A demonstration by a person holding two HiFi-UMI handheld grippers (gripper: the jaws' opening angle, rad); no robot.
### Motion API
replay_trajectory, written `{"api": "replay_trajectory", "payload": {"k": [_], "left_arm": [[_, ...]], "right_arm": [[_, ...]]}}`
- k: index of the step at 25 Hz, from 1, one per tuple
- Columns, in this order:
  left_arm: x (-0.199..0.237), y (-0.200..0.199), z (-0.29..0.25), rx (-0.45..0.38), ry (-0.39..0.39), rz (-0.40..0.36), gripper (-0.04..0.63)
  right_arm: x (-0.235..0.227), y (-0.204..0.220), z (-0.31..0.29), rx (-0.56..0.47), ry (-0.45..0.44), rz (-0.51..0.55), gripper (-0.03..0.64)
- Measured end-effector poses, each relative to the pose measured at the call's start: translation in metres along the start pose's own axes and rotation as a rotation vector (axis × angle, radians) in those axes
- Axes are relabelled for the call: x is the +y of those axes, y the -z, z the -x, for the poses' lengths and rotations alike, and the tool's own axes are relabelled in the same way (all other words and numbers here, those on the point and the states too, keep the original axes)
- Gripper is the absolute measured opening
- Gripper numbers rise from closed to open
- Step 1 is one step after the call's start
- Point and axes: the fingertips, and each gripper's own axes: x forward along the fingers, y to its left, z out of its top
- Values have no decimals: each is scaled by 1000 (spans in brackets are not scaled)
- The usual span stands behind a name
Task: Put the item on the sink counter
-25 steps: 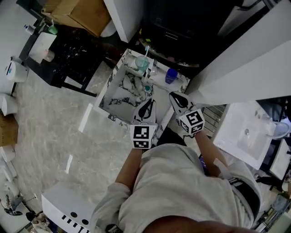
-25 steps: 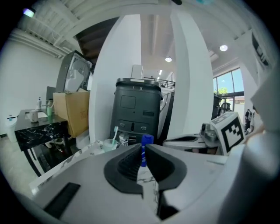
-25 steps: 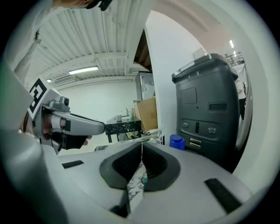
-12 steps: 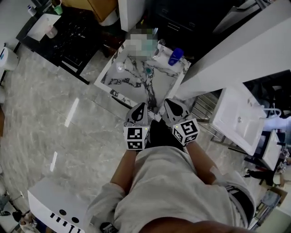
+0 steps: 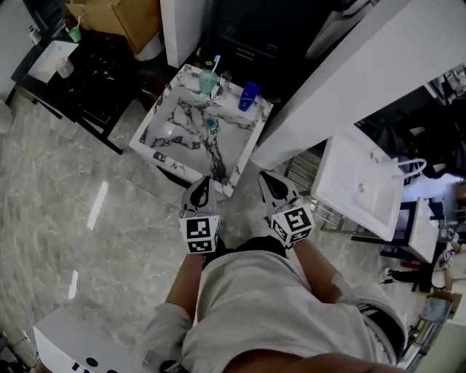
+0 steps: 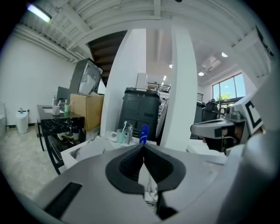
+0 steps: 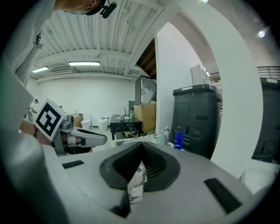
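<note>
The marble sink counter [image 5: 169, 138] stands ahead of me, with a basin and drain [image 5: 210, 122] in its middle. At its back edge stand a teal cup with a toothbrush [image 5: 207, 80], a chrome faucet [image 5: 223, 79] and a blue bottle [image 5: 249, 95]. My left gripper [image 5: 202, 181] is shut and empty, its tip just short of the counter's near edge. My right gripper [image 5: 265, 177] is shut and empty too, beside the counter's near right corner. The left gripper view shows the shut left gripper [image 6: 142, 147], with the blue bottle [image 6: 144, 134] and cup [image 6: 120, 135] beyond. The right gripper view shows the shut right gripper [image 7: 141, 146].
A white column [image 5: 349, 73] rises right of the counter, with a dark bin [image 5: 255, 29] behind it. A white basin unit [image 5: 360, 186] stands at the right. A black marble table [image 5: 87, 69] and a cardboard box [image 5: 127, 18] are at the upper left, a white unit [image 5: 73, 346] at the lower left.
Both grippers have drawn back from over the counter's near edge to just off it. The counter now lies farther from me and more to the left.
</note>
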Motion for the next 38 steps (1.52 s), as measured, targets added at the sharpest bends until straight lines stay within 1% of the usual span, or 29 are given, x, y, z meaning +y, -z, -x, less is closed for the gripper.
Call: {"api": "replay_trajectory", "payload": {"k": [3,6,9,11,15,20,22,24,29,35,38], "left_arm": [[-18,-11,5,-42,-35,-7,11],[-52,-17,14,-70,-65,1,11],[-85,-20,28,-113,-88,13,11],[-103,-24,37,-147,-102,-4,11],[-127,-31,66,-191,-170,-41,11],[-150,-24,118,-207,-259,-97,11],[-158,-23,128,-225,-286,-80,11],[-170,-28,133,-250,-293,-67,11],[-179,-45,141,-278,-293,-109,11],[-183,-53,139,-285,-275,-114,11],[-184,-59,138,-299,-267,-111,11]], "right_arm": [[-1,-10,14,-43,-31,18,5],[-8,-20,39,-83,-55,48,5],[-15,-30,70,-140,-52,94,5],[-19,-36,88,-184,-48,109,5],[-13,-40,117,-251,-86,82,5],[6,-47,151,-344,-137,29,5],[2,-48,163,-348,-137,21,5],[-6,-55,176,-357,-121,35,5],[-2,-69,194,-387,-121,69,5],[3,-65,194,-369,-135,73,5],[5,-67,193,-367,-142,99,5]]}}
